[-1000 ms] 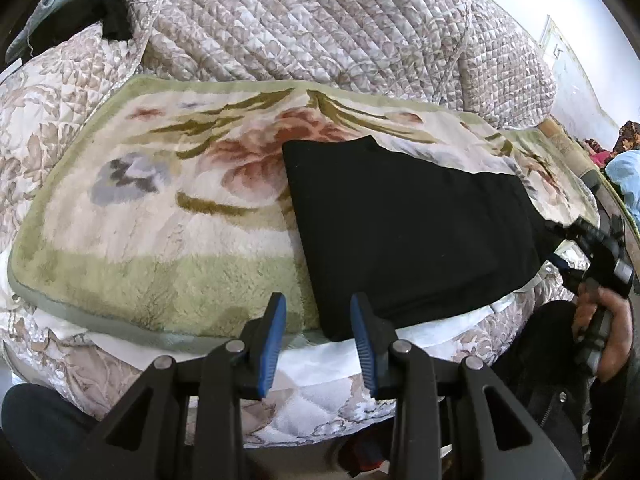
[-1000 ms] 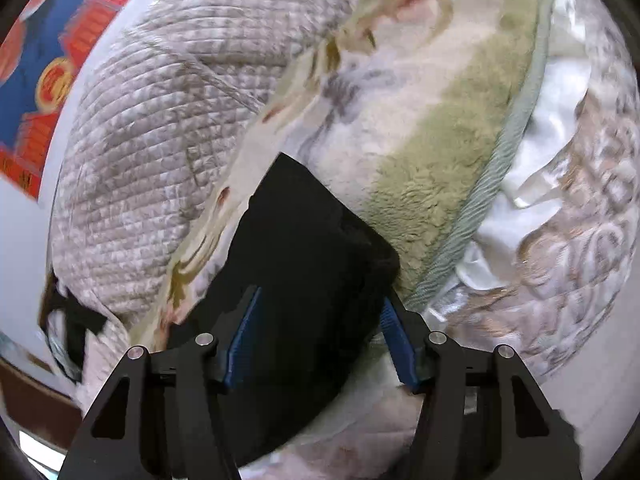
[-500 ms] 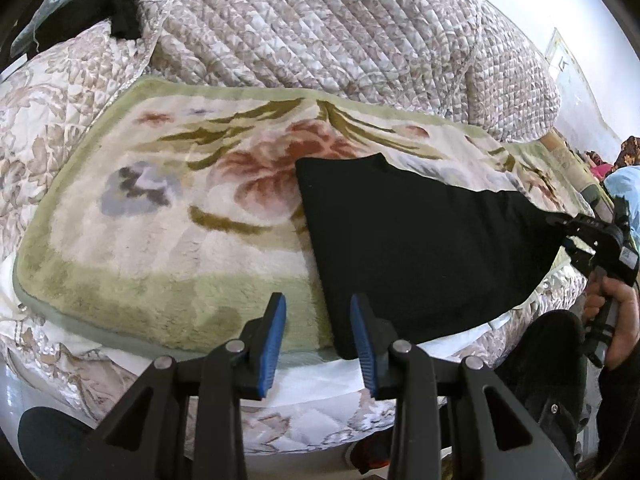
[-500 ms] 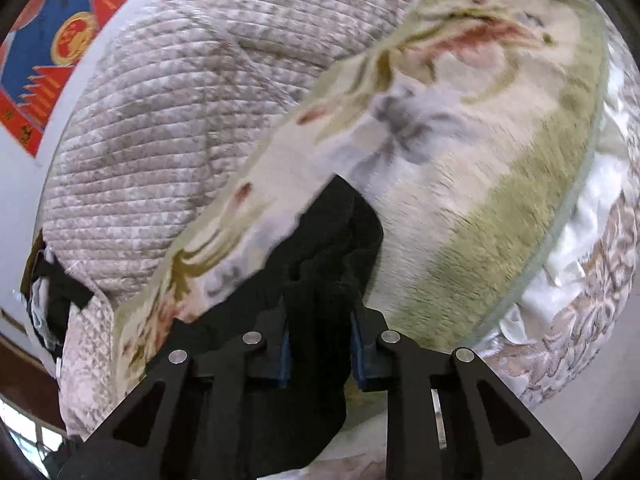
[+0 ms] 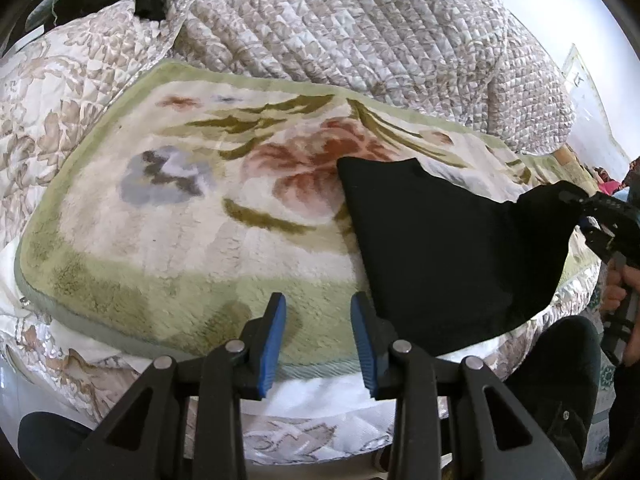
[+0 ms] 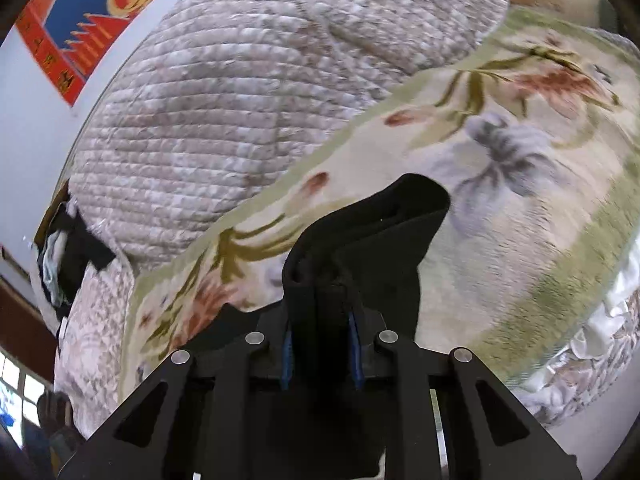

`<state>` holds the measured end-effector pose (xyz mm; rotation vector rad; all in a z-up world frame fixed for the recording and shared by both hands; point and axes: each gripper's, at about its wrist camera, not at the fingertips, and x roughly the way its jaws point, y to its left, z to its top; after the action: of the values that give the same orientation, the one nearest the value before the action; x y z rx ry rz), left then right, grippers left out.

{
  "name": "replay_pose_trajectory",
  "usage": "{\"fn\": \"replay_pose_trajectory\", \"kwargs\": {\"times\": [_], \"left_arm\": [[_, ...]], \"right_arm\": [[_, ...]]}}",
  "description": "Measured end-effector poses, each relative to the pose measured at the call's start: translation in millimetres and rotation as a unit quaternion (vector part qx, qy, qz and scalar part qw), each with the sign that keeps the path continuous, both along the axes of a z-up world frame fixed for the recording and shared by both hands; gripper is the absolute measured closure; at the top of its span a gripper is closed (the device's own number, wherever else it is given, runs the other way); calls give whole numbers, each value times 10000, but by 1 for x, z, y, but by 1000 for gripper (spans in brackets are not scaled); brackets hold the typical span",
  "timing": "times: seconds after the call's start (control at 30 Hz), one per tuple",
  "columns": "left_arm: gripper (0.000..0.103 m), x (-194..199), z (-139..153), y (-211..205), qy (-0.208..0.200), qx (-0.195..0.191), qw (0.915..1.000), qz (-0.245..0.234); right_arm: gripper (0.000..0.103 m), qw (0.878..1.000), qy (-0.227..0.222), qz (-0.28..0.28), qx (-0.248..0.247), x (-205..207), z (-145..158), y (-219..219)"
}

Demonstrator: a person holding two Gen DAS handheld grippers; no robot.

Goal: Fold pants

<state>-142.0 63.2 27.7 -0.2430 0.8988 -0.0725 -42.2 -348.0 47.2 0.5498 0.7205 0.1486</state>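
Left claw point(image 5: 318, 338), in the left wrist view, is standing partly open with nothing between its blue pads point(image 5: 273, 340), hanging over the near green edge of the flowered blanket point(image 5: 160, 216). Black pants point(image 5: 448, 248) are lying on the right part of that blanket, just right of the claw, their far right corner being drawn up off the blanket by the right claw point(image 5: 578, 210), which a hand point(image 5: 624, 300) is gripping at the right edge. A quilted bedspread point(image 5: 340, 28) is bunching up on the far side.

Right claw point(image 6: 320, 344), in the right wrist view, is pinching a thick bunch of the pants point(image 6: 372, 240) between its pads; its jaws have just been closing on the cloth. The held cloth is rising in a fold above the blanket point(image 6: 520, 184), with the rest of it hanging below the claw. The bedspread point(image 6: 240, 92) is filling the far left, and a red and blue poster point(image 6: 92, 12) is hanging on the wall beyond.
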Motion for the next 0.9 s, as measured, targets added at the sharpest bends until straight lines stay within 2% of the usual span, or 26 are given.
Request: {"fn": "replay_pose_trajectory", "kwargs": {"times": [0.13,0.27,0.37,0.5,0.6,0.83,0.9], "left_arm": [[67,0,-1,7,-41,-44,9999,94],[67,-3,-4,21,-10,-125,9994,334],[67,-11,-6,29,-21,-142,9987,480],[67,-19,-14,35,-9,-185,9979,615],[67,-23,-20,39,24,-217,9975,668],[67,-19,-27,41,30,-263,9974,671],[67,-17,-26,39,24,-248,9977,633]], "right_arm": [[82,9985,-261,475,-88,-5,18,28],[82,9879,-468,1448,-296,-13,24,90],[82,9727,-389,2248,-434,-14,2,143],[82,9477,238,3082,-792,-15,-65,201],[79,9459,163,3124,-856,-20,-81,208],[78,9458,-283,3049,-1085,-33,-61,212],[78,9380,-390,3224,-1212,-37,-60,217]]}}
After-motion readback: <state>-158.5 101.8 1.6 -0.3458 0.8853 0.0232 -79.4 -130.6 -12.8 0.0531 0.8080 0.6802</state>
